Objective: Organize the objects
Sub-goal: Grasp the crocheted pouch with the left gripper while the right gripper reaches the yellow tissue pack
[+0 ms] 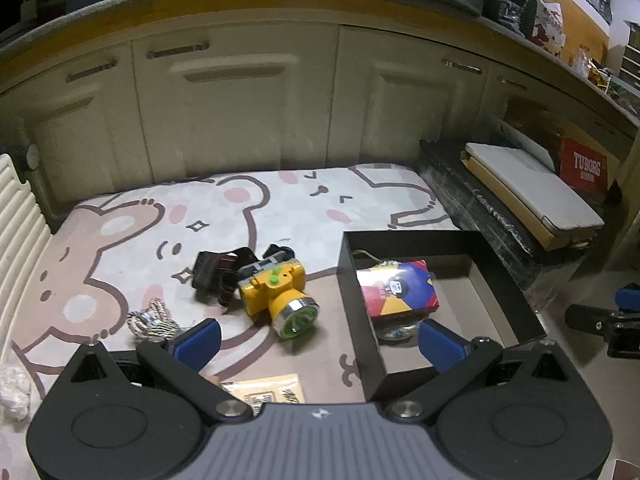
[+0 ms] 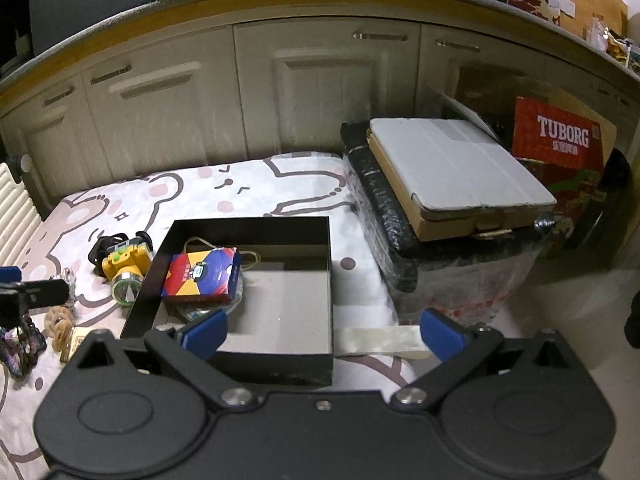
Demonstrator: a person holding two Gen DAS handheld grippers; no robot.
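Left gripper (image 1: pixel 318 340) is held above the cartoon-print mat (image 1: pixel 248 216), fingers spread wide, nothing between them. Right gripper (image 2: pixel 322 334) is held over the near edge of the black box (image 2: pixel 256 364), fingers likewise spread and empty. A colourful small carton (image 1: pixel 398 290) is seen inside the black box, at its left side, lying over a clear bag (image 1: pixel 394 330). A yellow headlamp (image 1: pixel 276 292) with black strap lies on the mat just left of the box. A braided cord (image 1: pixel 150 320) lies further left.
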